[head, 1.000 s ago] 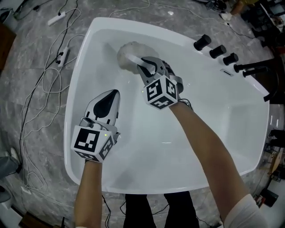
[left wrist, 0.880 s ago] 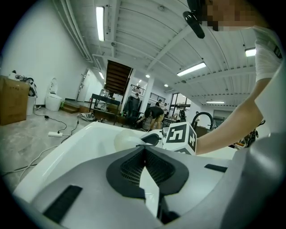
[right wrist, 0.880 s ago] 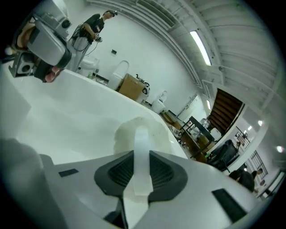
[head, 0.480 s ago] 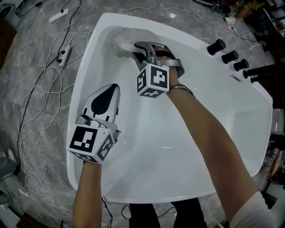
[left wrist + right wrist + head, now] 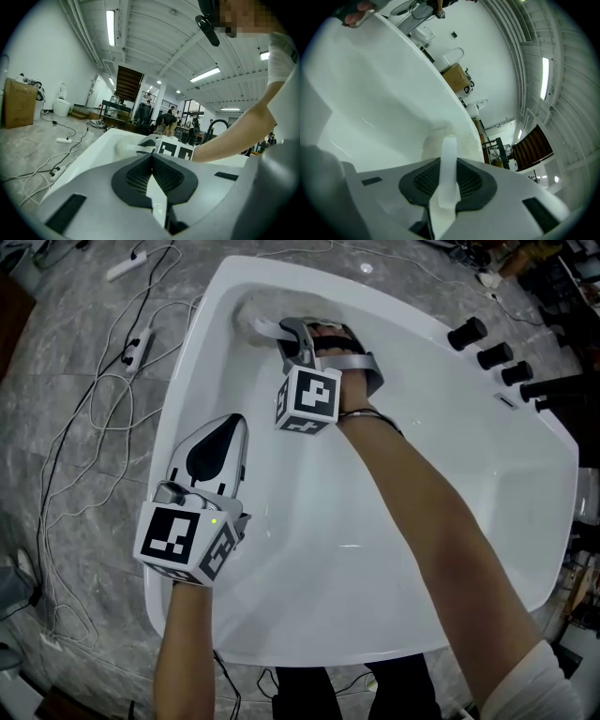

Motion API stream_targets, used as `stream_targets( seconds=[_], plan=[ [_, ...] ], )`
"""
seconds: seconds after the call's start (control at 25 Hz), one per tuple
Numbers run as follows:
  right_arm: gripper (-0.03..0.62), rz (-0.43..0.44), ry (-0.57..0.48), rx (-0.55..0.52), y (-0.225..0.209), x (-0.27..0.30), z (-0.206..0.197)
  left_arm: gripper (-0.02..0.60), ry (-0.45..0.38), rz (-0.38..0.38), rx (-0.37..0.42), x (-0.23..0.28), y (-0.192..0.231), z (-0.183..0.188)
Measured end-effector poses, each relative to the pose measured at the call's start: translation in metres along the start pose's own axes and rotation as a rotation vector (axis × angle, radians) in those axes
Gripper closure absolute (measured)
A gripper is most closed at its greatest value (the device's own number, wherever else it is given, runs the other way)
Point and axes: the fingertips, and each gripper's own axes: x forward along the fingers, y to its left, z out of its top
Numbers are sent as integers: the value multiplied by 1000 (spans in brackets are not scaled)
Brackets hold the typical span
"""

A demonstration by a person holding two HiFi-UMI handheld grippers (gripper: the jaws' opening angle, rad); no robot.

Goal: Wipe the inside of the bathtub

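The white bathtub [image 5: 300, 568] fills the head view. My right gripper [image 5: 287, 331] reaches into its far left corner, shut on the white handle [image 5: 269, 329] of a fluffy white wiper head [image 5: 249, 313] that presses against the tub wall. In the right gripper view the handle [image 5: 449, 164] runs out between the jaws to the wiper head [image 5: 433, 140] on the curved wall. My left gripper [image 5: 232, 426] lies against the tub's left inner wall, shut with nothing in it. The left gripper [image 5: 151, 157] view shows the wiper head [image 5: 124, 146] and the right gripper's marker cube [image 5: 176, 151] ahead.
Three black tap knobs [image 5: 495, 355] and a black spout [image 5: 561, 387] sit on the tub's far right rim. Cables and a power strip [image 5: 139, 345] lie on the grey floor to the left. A cardboard box [image 5: 18, 103] and several people stand in the hall beyond.
The right gripper has pushed the wiper from the tub's far middle up into the far left corner. The left gripper has stayed at the left wall.
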Motion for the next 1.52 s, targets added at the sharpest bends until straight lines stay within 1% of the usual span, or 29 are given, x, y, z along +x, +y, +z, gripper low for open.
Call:
stream_targets(
  seconds=[0.16, 0.36, 0.76, 1.16, 1.4, 1.52],
  plan=[
    [505, 7, 12, -23, 3, -3, -6, 570, 9, -3, 8, -1, -2, -1],
    [507, 20, 26, -18, 3, -10, -17, 571, 15, -11, 22, 2, -10, -1],
    [507, 28, 60, 9, 5, -33, -60, 569, 32, -42, 36, 12, -35, -5],
    [507, 31, 128, 33, 4, -62, -116, 571, 52, -100, 46, 28, -70, -8],
    [507, 42, 184, 47, 5, -84, -161, 571, 63, -135, 49, 39, -95, -7],
    [507, 46, 191, 57, 6, -91, -177, 571, 70, -152, 58, 45, -108, -9]
  ],
)
